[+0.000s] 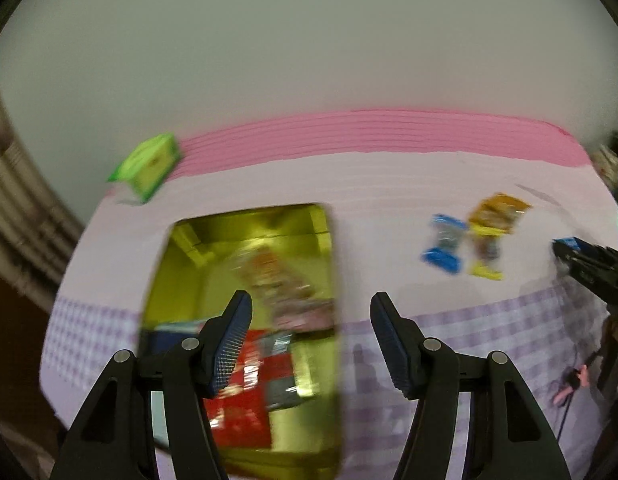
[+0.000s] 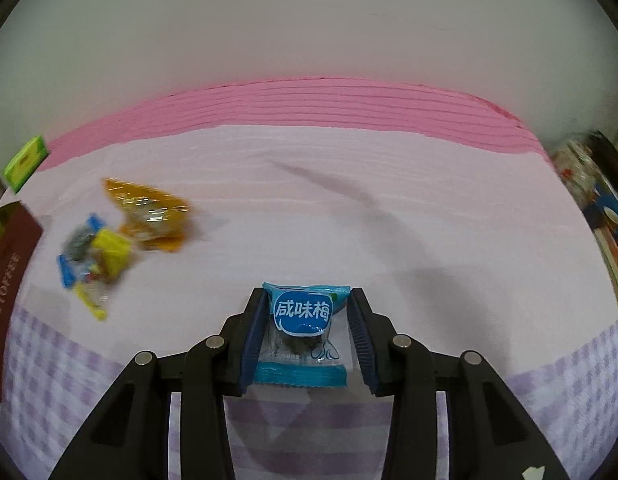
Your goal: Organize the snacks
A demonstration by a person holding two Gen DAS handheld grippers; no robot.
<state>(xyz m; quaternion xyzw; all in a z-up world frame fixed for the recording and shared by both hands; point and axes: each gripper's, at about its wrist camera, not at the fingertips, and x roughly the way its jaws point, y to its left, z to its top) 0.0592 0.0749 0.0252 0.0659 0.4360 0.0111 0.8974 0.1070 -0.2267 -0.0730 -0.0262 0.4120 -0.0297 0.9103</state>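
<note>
My left gripper (image 1: pixel 311 340) is open and empty, hovering above the right part of a gold tin box (image 1: pixel 317 240) that holds several snack packets, among them a red one (image 1: pixel 245 408). My right gripper (image 2: pixel 307 332) is shut on a blue plum candy packet (image 2: pixel 303 336) and holds it above the pink cloth. Loose on the cloth lie an orange packet (image 2: pixel 153 216), a yellow packet (image 2: pixel 109 256) and a blue packet (image 2: pixel 71 268); the left wrist view shows the orange packet (image 1: pixel 497 212) and the blue packet (image 1: pixel 445 248) to the right of the box. The right gripper (image 1: pixel 581 264) shows at that view's right edge.
A green carton (image 1: pixel 149 164) stands at the table's back left corner; it also shows in the right wrist view (image 2: pixel 25 164). The box's dark red lid (image 2: pixel 9 280) lies at the left. Cluttered items (image 2: pixel 593 188) sit off the table's right edge. A pale wall rises behind.
</note>
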